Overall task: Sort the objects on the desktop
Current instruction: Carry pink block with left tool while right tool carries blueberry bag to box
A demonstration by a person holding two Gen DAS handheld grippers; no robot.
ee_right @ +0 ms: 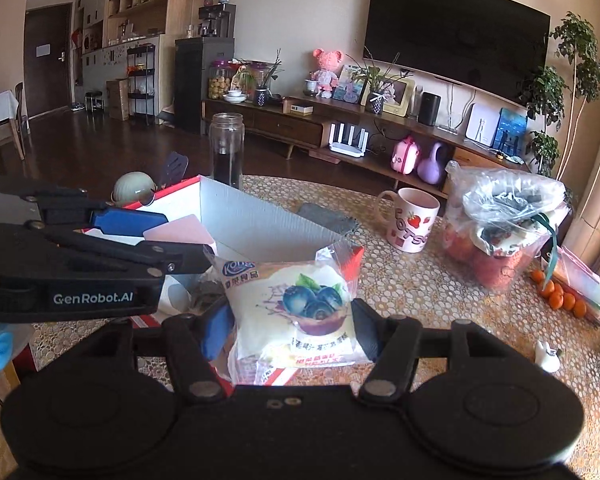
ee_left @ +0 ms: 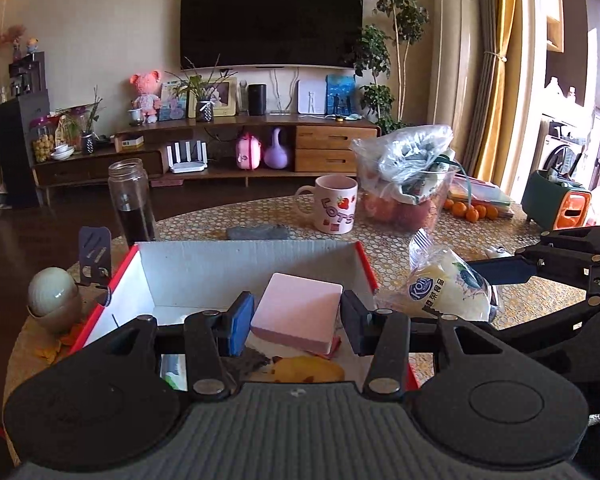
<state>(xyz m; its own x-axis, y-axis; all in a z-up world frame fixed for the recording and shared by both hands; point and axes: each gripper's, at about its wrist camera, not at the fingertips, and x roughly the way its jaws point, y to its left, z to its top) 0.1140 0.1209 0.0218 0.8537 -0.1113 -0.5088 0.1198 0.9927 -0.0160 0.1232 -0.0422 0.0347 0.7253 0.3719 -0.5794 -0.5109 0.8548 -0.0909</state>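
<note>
The left claw (ee_left: 298,322) is squeezing a stiff pink block (ee_left: 298,314) mid-frame; the right claw (ee_right: 294,330) is pinching a soft, crinkly bag (ee_right: 300,308).

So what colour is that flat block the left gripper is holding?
The block is pale pink, clearest in the left wrist view.

Your left gripper (ee_left: 296,322) was clamped on the pink block (ee_left: 298,312); your right gripper (ee_right: 296,330) gripped the snack packet (ee_right: 296,312), both angled downward.
</note>
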